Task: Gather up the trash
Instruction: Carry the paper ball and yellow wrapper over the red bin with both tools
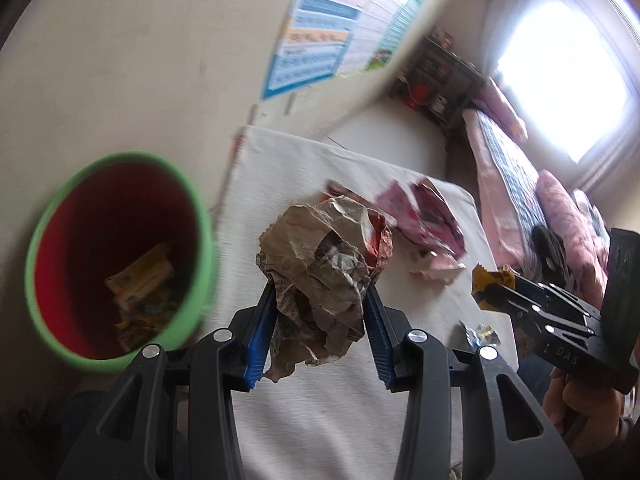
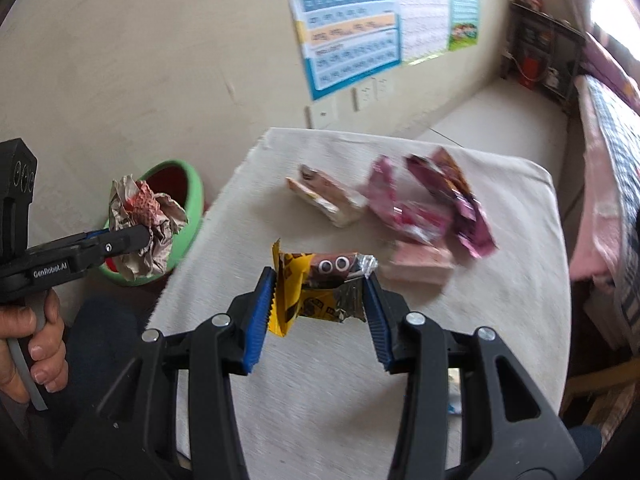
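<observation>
Two pieces of trash are in hand at once. The left tongs [image 1: 320,292] pinch a crumpled ball of paper [image 1: 324,264], held in the air near the green-rimmed bin [image 1: 202,216] that stands on the floor beside the surface [image 1: 320,408]. The right tongs [image 2: 320,280] pinch a yellow snack wrapper [image 2: 304,292] above the cloth-covered surface.

Both pieces look very light and soft. The paper ball should give under the pads and spring back a little, so a hold across its thick middle, as now, seems safest; a loose flap at the edge could tear or slip. The wrapper is thin, glossy foil, likely slippery, and it buckles between the pads; a bite on its folded body looks better than on a single corner.

Counted on the surface from the right wrist view: one tan wrapper [image 2: 328,200], about three pink and purple wrappers [image 2: 440,204] piled together and too blurred to separate surely, and one pink pack [image 2: 420,268]. One small bluish scrap [image 1: 480,334] lies near the surface's edge. One bin, already holding some yellowish wrappers [image 1: 140,284].
</observation>
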Available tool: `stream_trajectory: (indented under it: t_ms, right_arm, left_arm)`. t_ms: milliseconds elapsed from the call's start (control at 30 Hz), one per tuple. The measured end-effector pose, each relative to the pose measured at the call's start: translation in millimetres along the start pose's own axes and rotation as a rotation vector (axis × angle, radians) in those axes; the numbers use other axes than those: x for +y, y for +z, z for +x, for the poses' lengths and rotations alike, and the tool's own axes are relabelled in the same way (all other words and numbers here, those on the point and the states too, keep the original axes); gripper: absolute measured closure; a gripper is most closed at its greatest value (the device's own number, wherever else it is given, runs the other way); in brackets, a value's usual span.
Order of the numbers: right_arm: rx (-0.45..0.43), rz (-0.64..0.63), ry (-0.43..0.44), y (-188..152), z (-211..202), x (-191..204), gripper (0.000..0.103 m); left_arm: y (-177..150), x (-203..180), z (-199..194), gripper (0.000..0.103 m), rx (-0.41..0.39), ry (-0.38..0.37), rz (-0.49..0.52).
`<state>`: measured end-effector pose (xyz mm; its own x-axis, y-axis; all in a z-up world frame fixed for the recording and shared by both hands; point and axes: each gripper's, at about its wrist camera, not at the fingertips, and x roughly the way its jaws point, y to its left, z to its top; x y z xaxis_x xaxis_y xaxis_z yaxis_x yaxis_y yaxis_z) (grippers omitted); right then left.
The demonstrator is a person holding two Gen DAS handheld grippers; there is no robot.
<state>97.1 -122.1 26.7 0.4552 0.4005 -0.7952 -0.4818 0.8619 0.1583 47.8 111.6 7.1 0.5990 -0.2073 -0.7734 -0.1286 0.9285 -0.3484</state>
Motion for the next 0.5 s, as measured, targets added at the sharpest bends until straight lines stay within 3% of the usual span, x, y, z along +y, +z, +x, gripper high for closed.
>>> stream_trajectory:
  t_ms: [500]
  right_arm:
    - [0.001, -0.133, 0.115, 39.0, 32.0, 106.4, 0.060]
  left_arm:
    - [8.9, 87.7, -42.8, 0.063, -0.088, 0.094, -0.117]
